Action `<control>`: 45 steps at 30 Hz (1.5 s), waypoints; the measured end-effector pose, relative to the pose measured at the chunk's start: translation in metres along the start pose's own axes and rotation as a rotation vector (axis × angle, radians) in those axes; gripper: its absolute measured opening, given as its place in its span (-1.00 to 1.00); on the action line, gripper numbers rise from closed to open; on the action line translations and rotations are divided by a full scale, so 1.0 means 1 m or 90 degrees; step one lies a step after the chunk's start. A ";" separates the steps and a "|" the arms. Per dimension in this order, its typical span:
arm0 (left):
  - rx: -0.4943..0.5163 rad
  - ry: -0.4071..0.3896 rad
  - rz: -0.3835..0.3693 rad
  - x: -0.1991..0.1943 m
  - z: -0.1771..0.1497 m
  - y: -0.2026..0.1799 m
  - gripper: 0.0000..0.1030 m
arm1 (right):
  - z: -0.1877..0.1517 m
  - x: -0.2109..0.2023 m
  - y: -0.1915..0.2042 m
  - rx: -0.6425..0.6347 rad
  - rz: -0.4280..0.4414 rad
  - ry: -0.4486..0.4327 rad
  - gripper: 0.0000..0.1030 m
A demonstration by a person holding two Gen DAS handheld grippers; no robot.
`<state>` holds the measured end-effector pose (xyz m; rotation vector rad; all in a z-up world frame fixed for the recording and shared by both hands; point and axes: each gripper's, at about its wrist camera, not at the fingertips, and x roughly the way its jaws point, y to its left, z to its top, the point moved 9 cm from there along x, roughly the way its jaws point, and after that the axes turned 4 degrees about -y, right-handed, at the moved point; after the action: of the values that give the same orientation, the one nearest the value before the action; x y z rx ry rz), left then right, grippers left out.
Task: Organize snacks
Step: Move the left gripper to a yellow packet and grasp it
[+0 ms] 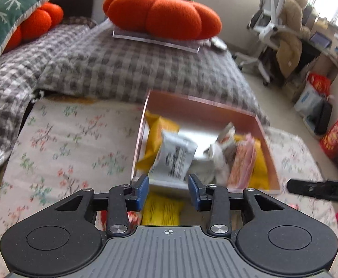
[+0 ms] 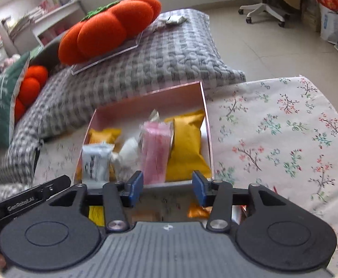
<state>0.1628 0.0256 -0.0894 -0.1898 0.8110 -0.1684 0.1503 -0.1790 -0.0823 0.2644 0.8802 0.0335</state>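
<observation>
A pink box (image 1: 201, 103) sits on the floral cloth (image 1: 71, 143) and holds several snack packets. Among them are a white packet with black print (image 1: 176, 159), a pink packet (image 1: 242, 162) and yellow ones (image 1: 159, 127). My left gripper (image 1: 168, 191) hovers open over the box's near edge, with no packet touching its blue pads. Below it on the cloth lies a yellow packet (image 1: 162, 210). In the right wrist view my right gripper (image 2: 167, 188) is open at the near edge of the box (image 2: 145, 97), with the pink packet (image 2: 156, 148) just beyond it and untouched. A small orange packet (image 2: 198, 212) lies beneath it.
An orange pumpkin cushion (image 1: 162, 15) rests on a clear board on the grey checked blanket (image 1: 127, 69) behind the box. A green pillow (image 1: 4, 20) is at the far left. An office chair (image 1: 268, 27) and bags (image 1: 317, 92) stand on the floor at right.
</observation>
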 end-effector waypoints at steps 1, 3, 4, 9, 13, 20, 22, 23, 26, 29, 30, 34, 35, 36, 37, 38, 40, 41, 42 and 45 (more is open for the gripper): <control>0.002 0.009 0.000 -0.001 -0.004 0.000 -0.29 | -0.001 -0.003 0.000 -0.007 -0.001 0.004 -0.03; 0.009 0.025 -0.006 -0.001 -0.011 -0.002 -0.27 | -0.001 -0.008 -0.002 -0.017 -0.006 0.004 0.08; 0.014 0.032 -0.010 -0.001 -0.014 -0.003 -0.20 | -0.002 -0.011 -0.004 -0.023 -0.007 0.004 0.09; 0.010 0.072 -0.038 0.010 -0.029 -0.011 -0.12 | -0.001 -0.016 -0.017 -0.002 -0.015 0.008 0.13; 0.013 0.087 -0.041 0.018 -0.036 -0.017 -0.06 | -0.004 -0.011 -0.030 0.019 -0.030 0.023 0.18; 0.044 0.102 -0.009 0.028 -0.044 -0.016 0.13 | -0.017 0.003 -0.032 -0.023 -0.043 0.067 0.35; 0.054 0.111 -0.009 0.031 -0.048 -0.017 0.17 | -0.019 0.004 -0.030 -0.046 -0.045 0.071 0.39; 0.060 0.113 -0.008 0.033 -0.049 -0.017 0.19 | -0.020 0.005 -0.029 -0.059 -0.049 0.072 0.40; 0.065 0.116 -0.001 0.038 -0.051 -0.016 0.21 | -0.024 0.008 -0.028 -0.089 -0.058 0.079 0.40; 0.068 0.120 0.003 0.043 -0.054 -0.014 0.26 | -0.025 0.009 -0.027 -0.095 -0.058 0.083 0.40; 0.072 0.122 0.006 0.045 -0.055 -0.013 0.26 | -0.024 0.009 -0.028 -0.094 -0.059 0.080 0.40; 0.079 0.123 0.014 0.052 -0.055 -0.010 0.27 | -0.023 0.010 -0.027 -0.091 -0.058 0.077 0.40; 0.080 0.123 0.015 0.053 -0.055 -0.010 0.27 | -0.023 0.010 -0.026 -0.093 -0.057 0.076 0.40; 0.083 0.125 0.017 0.055 -0.056 -0.009 0.27 | -0.023 0.010 -0.026 -0.094 -0.056 0.076 0.40; 0.085 0.126 0.020 0.056 -0.057 -0.009 0.27 | -0.023 0.010 -0.025 -0.094 -0.054 0.075 0.40; 0.088 0.127 0.023 0.058 -0.058 -0.009 0.27 | -0.023 0.010 -0.024 -0.094 -0.053 0.075 0.40; 0.094 0.130 0.026 0.061 -0.060 -0.009 0.27 | -0.022 0.010 -0.023 -0.091 -0.046 0.074 0.40; 0.097 0.132 0.029 0.062 -0.061 -0.010 0.26 | -0.021 0.009 -0.023 -0.089 -0.045 0.074 0.40; 0.100 0.134 0.030 0.063 -0.062 -0.011 0.25 | -0.020 0.009 -0.025 -0.087 -0.045 0.072 0.40; 0.112 0.136 0.037 0.064 -0.064 -0.012 0.17 | -0.016 0.009 -0.031 -0.079 -0.052 0.066 0.40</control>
<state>0.1582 -0.0065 -0.1742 0.0180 1.0082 -0.2056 0.1410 -0.2047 -0.1068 0.1112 0.9877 0.0260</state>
